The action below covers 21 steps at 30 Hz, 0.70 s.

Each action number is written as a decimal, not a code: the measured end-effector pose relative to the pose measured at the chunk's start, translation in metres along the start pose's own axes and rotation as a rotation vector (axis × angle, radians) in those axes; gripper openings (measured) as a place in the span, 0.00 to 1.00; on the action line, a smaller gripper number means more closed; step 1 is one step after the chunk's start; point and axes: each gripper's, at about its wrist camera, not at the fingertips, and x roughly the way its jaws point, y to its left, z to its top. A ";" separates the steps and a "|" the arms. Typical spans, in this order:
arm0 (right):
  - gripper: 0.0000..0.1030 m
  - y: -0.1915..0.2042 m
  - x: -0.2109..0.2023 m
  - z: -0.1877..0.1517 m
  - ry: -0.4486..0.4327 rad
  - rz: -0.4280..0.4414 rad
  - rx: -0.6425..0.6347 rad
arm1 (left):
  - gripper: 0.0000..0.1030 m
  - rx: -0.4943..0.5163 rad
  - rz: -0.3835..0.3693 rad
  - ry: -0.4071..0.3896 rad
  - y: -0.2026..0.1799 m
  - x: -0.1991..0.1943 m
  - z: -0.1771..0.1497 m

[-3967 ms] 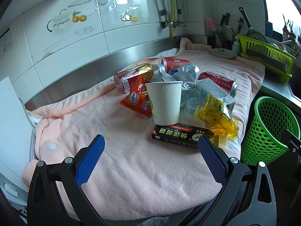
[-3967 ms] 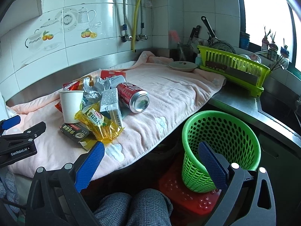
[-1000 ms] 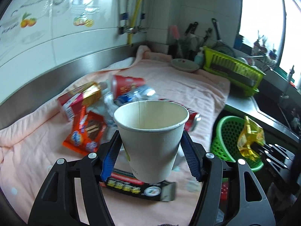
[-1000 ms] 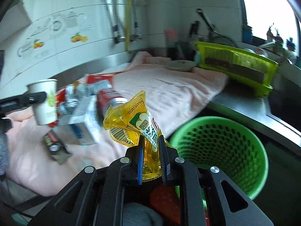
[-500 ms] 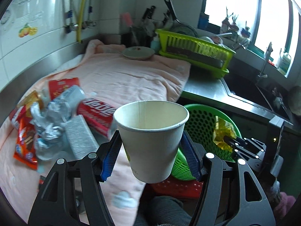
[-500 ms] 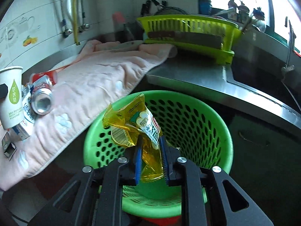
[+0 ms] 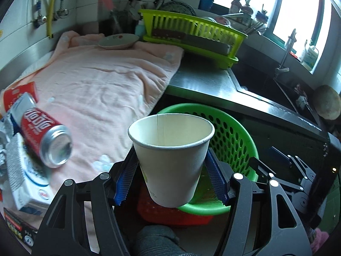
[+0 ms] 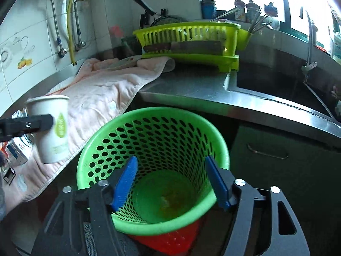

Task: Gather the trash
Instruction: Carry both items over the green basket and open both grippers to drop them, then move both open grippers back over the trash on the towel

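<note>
My left gripper is shut on a white paper cup, held upright just in front of the green mesh basket. The cup also shows in the right wrist view, left of the basket's rim. My right gripper is open and empty, right above the green basket. The yellow wrapper lies blurred on the basket's bottom. A red soda can, a white carton and a black box lie on the pink towel.
A steel counter and sink run behind the basket. A lime dish rack stands at the back. A saucer sits on the towel's far end. A red stool is under the basket.
My right gripper has opened and the yellow wrapper has dropped into the basket. My left gripper has carried the cup further right, closer to the basket.
</note>
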 end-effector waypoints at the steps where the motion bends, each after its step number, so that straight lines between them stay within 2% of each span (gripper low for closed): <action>1: 0.65 -0.002 -0.003 0.000 -0.006 -0.001 0.003 | 0.62 -0.003 -0.012 0.004 -0.003 0.005 0.000; 4: 0.70 -0.006 -0.009 -0.001 -0.020 -0.004 0.014 | 0.64 -0.010 -0.042 0.019 -0.011 0.017 0.001; 8: 0.71 -0.008 -0.013 -0.003 -0.028 -0.009 0.018 | 0.65 0.005 -0.053 0.026 -0.020 0.027 -0.001; 12: 0.71 -0.008 -0.014 -0.005 -0.024 -0.001 0.031 | 0.74 -0.006 -0.065 0.037 -0.020 0.030 -0.003; 16: 0.71 -0.001 -0.016 -0.003 -0.028 0.014 0.023 | 0.74 -0.004 -0.053 0.029 -0.016 0.020 -0.006; 21: 0.71 0.016 -0.023 0.002 -0.044 0.043 -0.005 | 0.74 -0.004 0.025 -0.013 -0.002 -0.012 -0.008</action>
